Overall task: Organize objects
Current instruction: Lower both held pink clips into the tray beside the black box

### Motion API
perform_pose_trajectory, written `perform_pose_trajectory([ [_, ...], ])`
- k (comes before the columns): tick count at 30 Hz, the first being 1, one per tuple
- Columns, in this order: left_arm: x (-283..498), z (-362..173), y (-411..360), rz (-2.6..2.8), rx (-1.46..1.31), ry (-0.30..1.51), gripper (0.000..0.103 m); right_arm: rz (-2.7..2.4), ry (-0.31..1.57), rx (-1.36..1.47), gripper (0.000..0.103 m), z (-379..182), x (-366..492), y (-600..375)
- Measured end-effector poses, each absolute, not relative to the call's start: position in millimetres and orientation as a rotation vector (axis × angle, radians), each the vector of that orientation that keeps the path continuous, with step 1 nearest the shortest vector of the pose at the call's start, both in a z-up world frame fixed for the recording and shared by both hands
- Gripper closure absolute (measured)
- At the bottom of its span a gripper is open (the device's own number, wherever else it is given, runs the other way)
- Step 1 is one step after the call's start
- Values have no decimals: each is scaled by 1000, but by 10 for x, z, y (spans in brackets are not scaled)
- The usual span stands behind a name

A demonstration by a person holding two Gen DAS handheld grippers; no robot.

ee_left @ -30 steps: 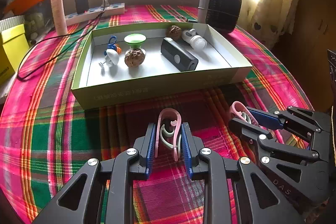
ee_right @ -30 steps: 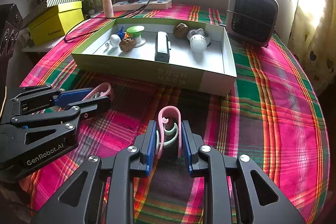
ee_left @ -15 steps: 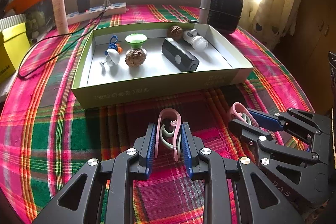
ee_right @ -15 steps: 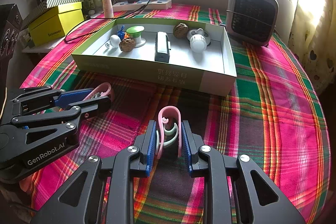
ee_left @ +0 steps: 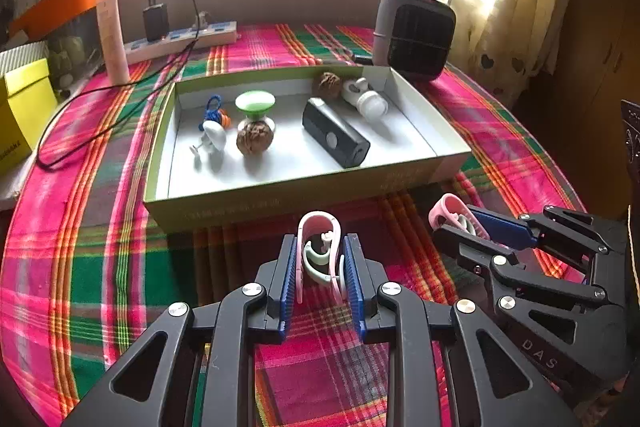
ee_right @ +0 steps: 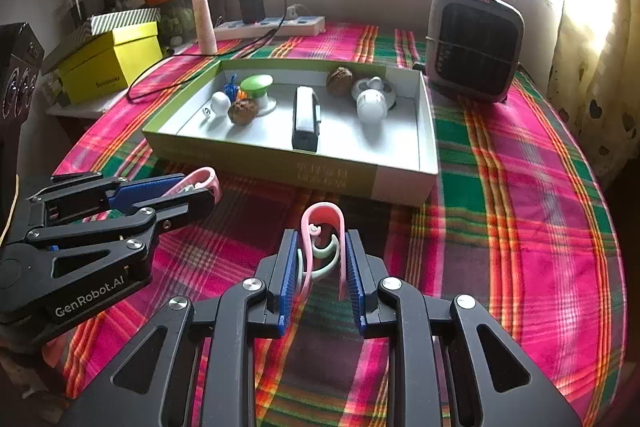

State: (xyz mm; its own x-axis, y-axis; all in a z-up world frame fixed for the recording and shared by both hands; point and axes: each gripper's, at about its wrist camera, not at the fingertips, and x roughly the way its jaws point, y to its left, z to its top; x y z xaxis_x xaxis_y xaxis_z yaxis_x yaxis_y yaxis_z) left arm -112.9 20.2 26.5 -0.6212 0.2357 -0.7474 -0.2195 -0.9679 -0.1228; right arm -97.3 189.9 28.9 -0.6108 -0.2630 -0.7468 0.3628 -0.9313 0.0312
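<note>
Two pink clips, one in each claw: left clip (ee_left: 320, 247) gripped by left claw (ee_left: 320, 267), right clip (ee_right: 324, 243) by right claw (ee_right: 322, 267), low centre. Nothing has shifted; green tray (ee_left: 280, 203) above awaits both.

i see the box (ee_left: 304, 201) ahead on the cloth (ee_left: 80, 267), heater (ee_left: 416, 33) behind its right corner, power strip (ee_left: 180, 41) behind left.
</note>
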Motion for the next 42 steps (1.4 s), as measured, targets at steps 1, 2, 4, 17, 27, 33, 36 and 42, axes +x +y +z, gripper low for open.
perform_pose_trajectory([
  [1,-1134,283,202,2622,-1208,-31,82,-2538,171,1143,78,304,-987,1905],
  [2,-1140,298,199,2623,-1203,-31,82,-2539,165,1138,78,325,-1003,1912],
  [4,-1164,344,185,2633,-1188,-33,82,-2549,160,1125,78,372,-1035,1923],
  [17,-1323,515,167,2670,-1140,-35,82,-2572,157,1091,78,490,-1189,1952],
  [27,-1384,624,128,2682,-1111,-71,82,-2579,155,1078,78,535,-1276,1963],
  [33,-1443,682,85,2703,-1091,-76,82,-2584,146,1071,79,558,-1322,1976],
  [36,-1486,706,75,2711,-1079,-80,82,-2588,150,1065,78,579,-1363,1965],
  [42,-1604,711,51,2720,-1076,-87,82,-2590,156,1061,79,591,-1464,1944],
])
